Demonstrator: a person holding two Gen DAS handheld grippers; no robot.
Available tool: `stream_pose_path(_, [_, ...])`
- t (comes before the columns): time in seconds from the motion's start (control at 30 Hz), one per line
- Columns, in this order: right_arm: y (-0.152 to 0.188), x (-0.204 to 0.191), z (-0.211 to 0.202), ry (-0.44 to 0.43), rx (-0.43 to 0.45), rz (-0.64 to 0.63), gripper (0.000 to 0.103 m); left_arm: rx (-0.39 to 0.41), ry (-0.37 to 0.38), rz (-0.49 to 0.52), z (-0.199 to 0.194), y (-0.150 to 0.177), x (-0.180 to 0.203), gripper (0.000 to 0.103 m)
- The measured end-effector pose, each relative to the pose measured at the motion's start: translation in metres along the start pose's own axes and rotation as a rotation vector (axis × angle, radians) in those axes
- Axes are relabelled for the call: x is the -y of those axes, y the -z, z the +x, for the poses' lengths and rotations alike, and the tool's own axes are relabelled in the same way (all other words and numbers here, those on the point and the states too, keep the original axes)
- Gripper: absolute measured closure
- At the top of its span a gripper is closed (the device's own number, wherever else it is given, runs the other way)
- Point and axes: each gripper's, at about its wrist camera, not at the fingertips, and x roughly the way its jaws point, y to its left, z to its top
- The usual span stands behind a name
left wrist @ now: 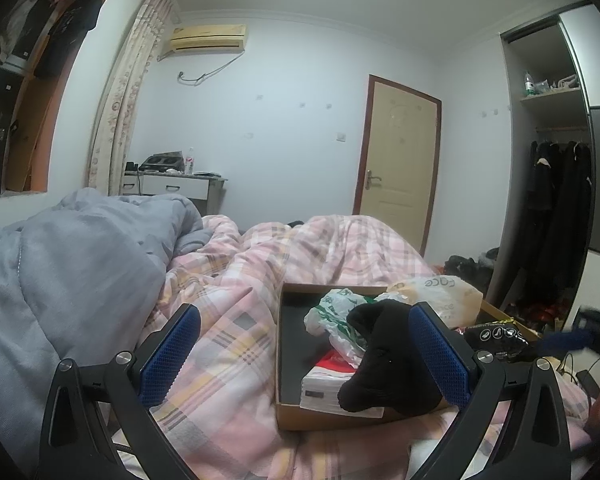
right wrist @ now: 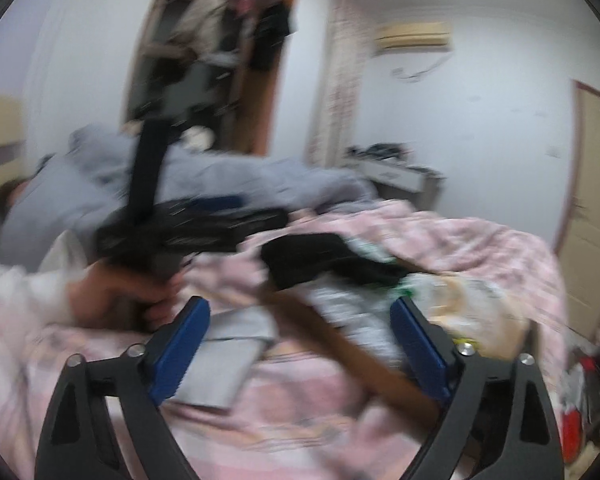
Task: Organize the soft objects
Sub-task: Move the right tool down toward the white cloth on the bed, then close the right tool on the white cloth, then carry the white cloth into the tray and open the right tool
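The black sock [left wrist: 380,360], limp and crumpled, lay in the box [left wrist: 296,416] over its near edge, beside a plastic bag [left wrist: 336,320] on the bed's [left wrist: 228,320] pink quilt. The left gripper [left wrist: 304,364] stood wide open and empty, its right pad just beside the sock. The right gripper [right wrist: 300,344], also open and empty, was blurred; a hasty grab could snag the bag or tip the box.

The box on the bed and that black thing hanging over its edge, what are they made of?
The box looks like cardboard: matte brown walls with thin, raw-cut edges and a dark lining inside. The black thing seems to be soft knit fabric, maybe a sock or glove: it is dull, slumps over the box's front wall and shows folds. Its weave is too dark to tell for sure.
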Motion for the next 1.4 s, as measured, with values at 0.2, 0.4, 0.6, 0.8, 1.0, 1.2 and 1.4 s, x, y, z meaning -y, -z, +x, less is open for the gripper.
stream_pose_path(0.2, [0.007, -0.016, 0.038, -0.056, -0.203, -0.120, 0.036, -0.002, -0.004, -0.007, -0.001, 0.000, -0.001, 0.000])
stream_pose_path(0.4, [0.014, -0.008, 0.048, -0.125, -0.279, -0.111, 0.060, -0.003, -0.006, -0.005, -0.002, 0.000, -0.001, 0.000])
stream_pose_path(0.6, [0.016, -0.019, 0.041, -0.133, -0.273, -0.160, 0.089, -0.004, -0.008, -0.008, -0.001, 0.000, -0.001, 0.000])
stream_pose_path(0.8, [0.015, -0.011, 0.022, -0.067, -0.172, -0.126, 0.098, -0.004, -0.009, -0.008, -0.001, 0.000, -0.001, 0.000])
stream_pose_path(1.0, [0.014, 0.012, -0.010, 0.031, -0.020, 0.002, 0.099, -0.007, -0.012, -0.008, -0.001, 0.000, -0.001, 0.000])
stream_pose_path(1.2, [0.006, 0.040, -0.031, 0.199, 0.152, 0.203, 0.098, -0.011, -0.015, -0.003, 0.000, 0.000, -0.001, 0.000])
stream_pose_path(1.4, [0.010, 0.065, -0.028, 0.346, 0.147, 0.380, 0.098, -0.011, -0.016, -0.003, 0.000, 0.000, 0.000, 0.000])
